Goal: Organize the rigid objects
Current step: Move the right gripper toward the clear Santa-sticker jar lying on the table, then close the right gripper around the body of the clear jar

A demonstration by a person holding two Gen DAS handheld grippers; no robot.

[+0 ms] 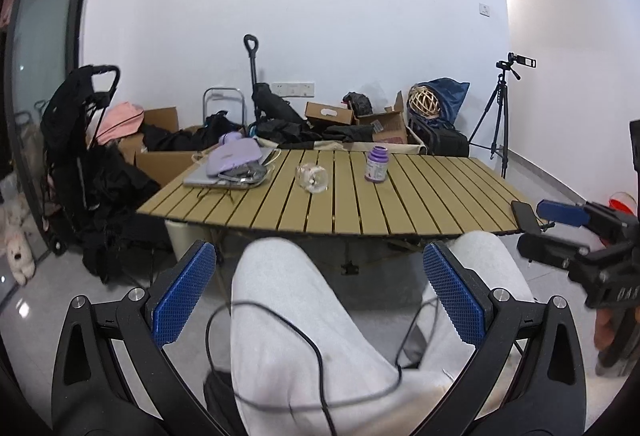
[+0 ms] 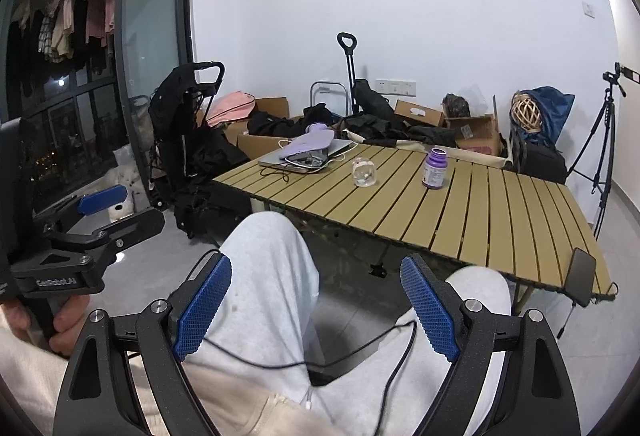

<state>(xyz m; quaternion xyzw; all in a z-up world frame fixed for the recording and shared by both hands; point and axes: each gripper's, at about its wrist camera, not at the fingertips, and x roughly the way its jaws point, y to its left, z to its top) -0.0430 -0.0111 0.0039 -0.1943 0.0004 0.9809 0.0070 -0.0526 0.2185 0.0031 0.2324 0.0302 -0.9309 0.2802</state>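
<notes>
While both grippers, left [image 1: 318,300] and right [image 2: 316,306], gape empty, clutter hides table's [image 1: 420,196] far edge.

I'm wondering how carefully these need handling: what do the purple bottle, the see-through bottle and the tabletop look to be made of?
The purple bottle looks like opaque plastic with a paper label and a screw cap. The clear bottle, lying on its side, is transparent and glinting; glass or clear plastic, I cannot tell which. The table is parallel tan slats with dark gaps, matte; probably wood or coated metal.
</notes>
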